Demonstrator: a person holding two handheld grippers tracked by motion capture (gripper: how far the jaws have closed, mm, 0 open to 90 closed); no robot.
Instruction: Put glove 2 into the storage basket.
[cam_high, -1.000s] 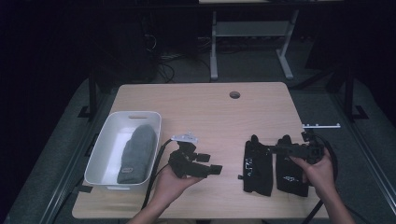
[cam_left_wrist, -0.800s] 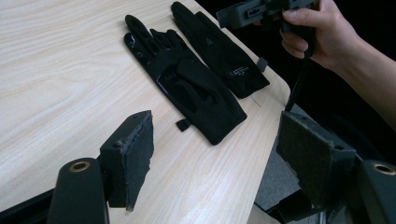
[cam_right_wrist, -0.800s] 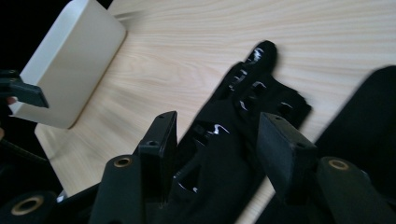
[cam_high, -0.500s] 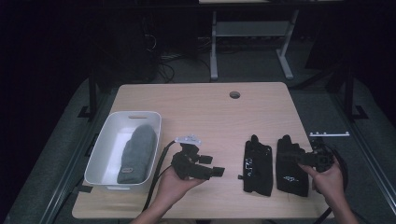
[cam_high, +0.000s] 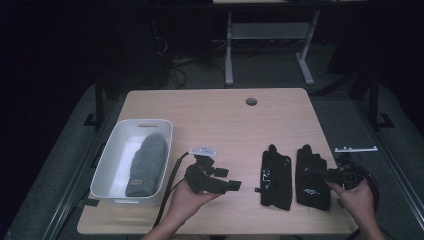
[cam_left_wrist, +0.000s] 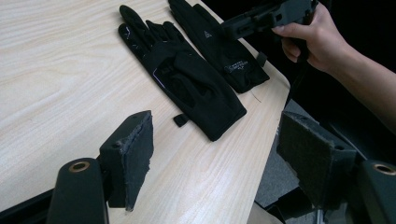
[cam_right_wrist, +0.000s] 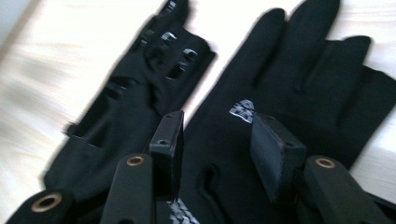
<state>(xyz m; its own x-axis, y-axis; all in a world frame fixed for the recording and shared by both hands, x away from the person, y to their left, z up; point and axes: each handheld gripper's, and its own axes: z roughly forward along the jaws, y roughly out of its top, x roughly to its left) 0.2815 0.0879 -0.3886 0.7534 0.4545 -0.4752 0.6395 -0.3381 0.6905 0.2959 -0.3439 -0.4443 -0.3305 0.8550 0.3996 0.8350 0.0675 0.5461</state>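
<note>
The wooden table (cam_high: 215, 115) carries everything, so I place the rest against the white bin (cam_high: 112, 165) at its left edge, in which a grey knitted hat (cam_high: 146, 165) already lies. Well to the right of the bin, near the table's front right corner, two black gloves lie flat side by side: the inner glove (cam_high: 275, 177), and just beyond it, farthest from the bin, the outer glove (cam_high: 312, 175) that I am going for. My right gripper (cam_right_wrist: 217, 140) hangs right above the cuff and palm of that outer glove; its jaws have just been closing, with the cloth lying beneath them, but the pads stand apart and do not yet pinch anything. My left gripper (cam_left_wrist: 217, 158) waits between the bin and the gloves, jaws spread wide and empty above bare wood. I judge the glove to be light, limp and thin, so it will sag and fold once lifted; there is nothing fragile about it, though the smooth fabric may slip from a shallow bite. I would press down at the cuff or the mid-palm, gather a fold between the pads, and clamp firmly before lifting.
</note>
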